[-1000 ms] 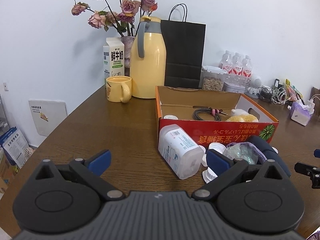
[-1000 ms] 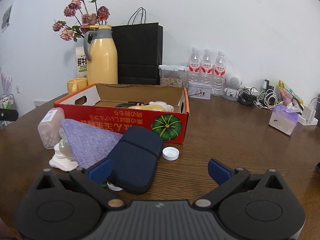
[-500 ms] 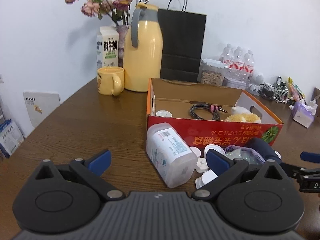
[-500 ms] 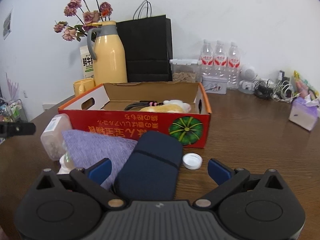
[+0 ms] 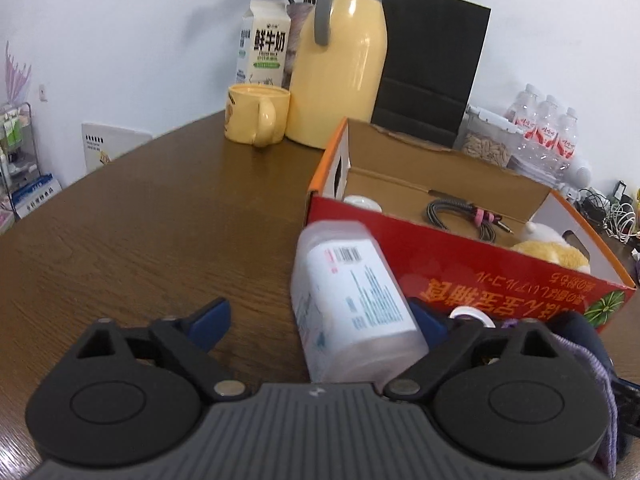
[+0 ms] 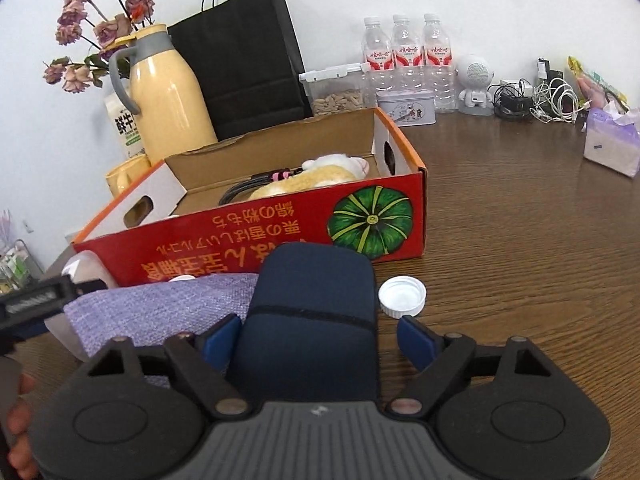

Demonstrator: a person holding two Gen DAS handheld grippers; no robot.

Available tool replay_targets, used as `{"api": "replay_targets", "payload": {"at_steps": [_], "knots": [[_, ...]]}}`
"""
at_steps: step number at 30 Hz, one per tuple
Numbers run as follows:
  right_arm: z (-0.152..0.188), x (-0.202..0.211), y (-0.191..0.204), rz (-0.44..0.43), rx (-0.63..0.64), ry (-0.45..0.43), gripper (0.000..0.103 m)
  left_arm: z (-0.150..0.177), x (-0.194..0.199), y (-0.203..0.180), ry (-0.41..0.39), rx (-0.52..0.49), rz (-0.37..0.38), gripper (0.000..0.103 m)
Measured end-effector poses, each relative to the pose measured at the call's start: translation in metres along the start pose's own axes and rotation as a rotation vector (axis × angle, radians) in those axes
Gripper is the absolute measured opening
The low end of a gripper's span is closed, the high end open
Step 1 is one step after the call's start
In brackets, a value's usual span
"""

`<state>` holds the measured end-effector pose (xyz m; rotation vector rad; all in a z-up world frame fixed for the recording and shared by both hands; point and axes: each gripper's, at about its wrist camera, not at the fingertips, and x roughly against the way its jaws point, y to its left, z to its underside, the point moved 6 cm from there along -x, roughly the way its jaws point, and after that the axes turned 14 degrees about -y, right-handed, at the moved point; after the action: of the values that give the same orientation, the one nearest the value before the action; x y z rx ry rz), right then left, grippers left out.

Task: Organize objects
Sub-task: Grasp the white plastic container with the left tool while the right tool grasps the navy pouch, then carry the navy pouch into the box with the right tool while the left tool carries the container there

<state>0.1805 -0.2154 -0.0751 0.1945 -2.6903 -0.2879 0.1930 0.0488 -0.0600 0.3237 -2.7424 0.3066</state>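
Note:
An open red cardboard box (image 5: 500,268) (image 6: 280,236) holds a coiled cable (image 5: 460,216), a plush toy (image 6: 316,176) and a small white lid. In front of it lie a clear plastic jar (image 5: 352,308), a purple cloth pouch (image 6: 160,312), a dark blue case (image 6: 312,320) and a white cap (image 6: 402,296). My left gripper (image 5: 324,320) is open, with the jar lying between its fingers. My right gripper (image 6: 320,338) is open, with the blue case between its fingers.
A yellow thermos (image 5: 336,60), yellow mug (image 5: 256,118), milk carton (image 5: 264,44), black paper bag (image 6: 244,68), seed container, water bottles (image 6: 408,56), tin, small white robot, cables and a tissue pack (image 6: 608,144) stand along the back of the brown table (image 5: 140,232).
Both grippers moved forward and down. The jar now lies between the left fingers and the blue case between the right fingers. Both stay open.

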Motion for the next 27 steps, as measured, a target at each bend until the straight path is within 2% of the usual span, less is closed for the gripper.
{"api": "replay_targets", "payload": {"at_steps": [1,5,7,14,27], "knots": [[0.0,0.0,0.0,-0.006,-0.005,0.001,0.079,0.001,0.0,0.0,0.002,0.002,0.013,0.083],[0.0,-0.001,-0.002,-0.032,-0.044,0.013,0.075,0.004,-0.001,-0.003,0.018,-0.008,0.046,0.044],[0.0,-0.002,-0.005,-0.048,-0.073,0.018,0.073,0.004,0.001,-0.004,0.014,-0.018,0.051,0.043],[-0.001,0.005,0.0,-0.066,-0.051,-0.008,0.062,0.002,0.007,0.0,-0.015,-0.034,0.047,0.043],[-0.017,0.03,0.009,-0.086,0.029,-0.106,0.06,-0.012,0.031,0.009,-0.076,-0.05,0.084,0.043]]}}
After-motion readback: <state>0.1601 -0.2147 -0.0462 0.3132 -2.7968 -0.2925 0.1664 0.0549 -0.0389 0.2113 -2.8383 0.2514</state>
